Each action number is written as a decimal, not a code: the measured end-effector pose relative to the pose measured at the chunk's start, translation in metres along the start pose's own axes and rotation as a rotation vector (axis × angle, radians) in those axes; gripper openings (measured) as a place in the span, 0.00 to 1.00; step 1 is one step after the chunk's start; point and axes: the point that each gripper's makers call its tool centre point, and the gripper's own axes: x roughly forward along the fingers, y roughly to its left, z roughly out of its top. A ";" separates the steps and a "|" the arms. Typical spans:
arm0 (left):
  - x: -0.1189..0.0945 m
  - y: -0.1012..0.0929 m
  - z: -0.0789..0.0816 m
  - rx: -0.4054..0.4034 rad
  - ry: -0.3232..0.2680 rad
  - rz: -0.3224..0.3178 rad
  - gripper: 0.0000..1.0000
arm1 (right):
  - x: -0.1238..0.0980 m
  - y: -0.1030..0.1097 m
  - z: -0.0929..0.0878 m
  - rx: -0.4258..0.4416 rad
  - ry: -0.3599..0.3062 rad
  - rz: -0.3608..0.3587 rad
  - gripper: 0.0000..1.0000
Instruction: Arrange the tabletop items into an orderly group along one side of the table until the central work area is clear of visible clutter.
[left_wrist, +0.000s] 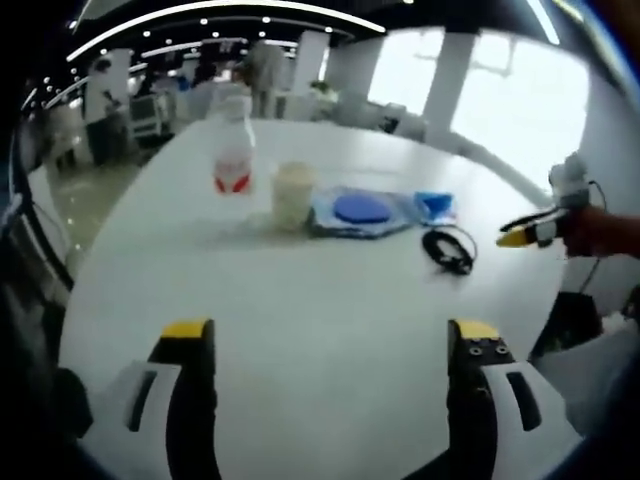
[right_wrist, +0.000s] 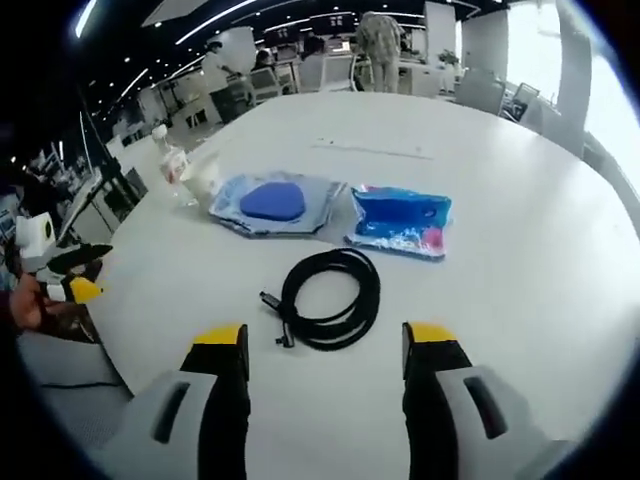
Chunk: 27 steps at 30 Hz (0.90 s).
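Coiled black cable, plug end pointing left, lies before the wide-open right tool.

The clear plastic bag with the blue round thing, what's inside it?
Inside the clear plastic bag lies a dark blue rounded pad, flat on the white table. Anything beneath the pad is covered, so that cannot be seen.

beyond the white table, an open hall runs back under curved ceiling light strips. white pillars stand before bright windows. a person stands past the far edge near pale chairs, and blurred figures, perhaps more people, cluster at distant desks.
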 end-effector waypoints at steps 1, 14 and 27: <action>0.000 0.000 0.000 0.000 0.000 0.000 0.93 | 0.004 -0.003 0.001 0.008 0.002 -0.004 0.62; -0.001 0.009 -0.005 -0.010 0.018 0.033 0.90 | 0.041 -0.023 0.004 0.002 0.050 -0.017 0.62; -0.001 0.011 -0.012 -0.008 0.041 0.045 0.88 | 0.065 -0.012 -0.008 -0.005 0.054 0.014 0.48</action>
